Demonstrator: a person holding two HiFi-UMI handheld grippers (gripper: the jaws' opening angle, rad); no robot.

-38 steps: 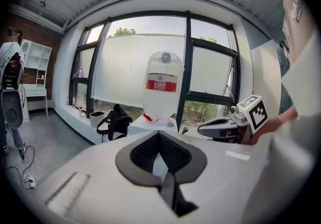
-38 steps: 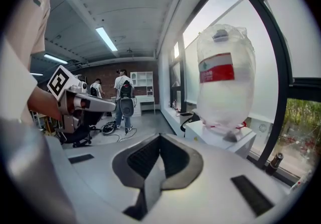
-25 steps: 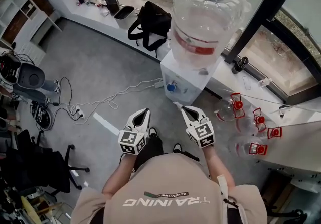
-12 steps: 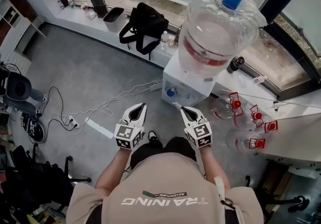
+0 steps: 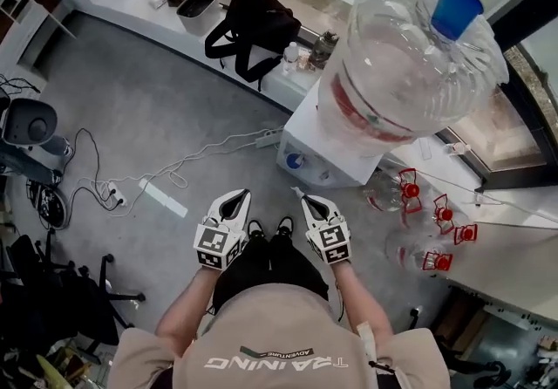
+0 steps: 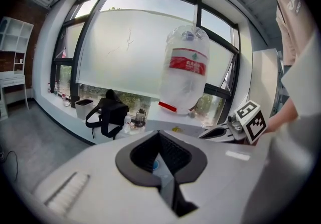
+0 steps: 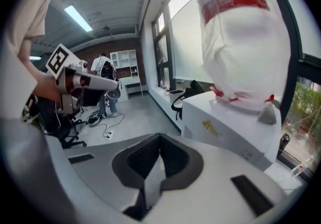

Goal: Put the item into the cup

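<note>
No cup and no loose item shows in any view. My left gripper and my right gripper are held side by side at waist height, pointing toward a white water dispenser. Both have their jaws pressed together with nothing between them, as the left gripper view and the right gripper view confirm. A large clear water bottle with a red label and blue cap stands on the dispenser. Each gripper view also catches the other gripper's marker cube.
A black bag and a dark bin sit on the window ledge. Several empty bottles with red caps lie right of the dispenser. White cables trail over the grey floor; a black chair stands at the left.
The dispenser and its bottle have grown larger and nearer in the head view. Both grippers stayed shut and side by side, now slightly closer together.
</note>
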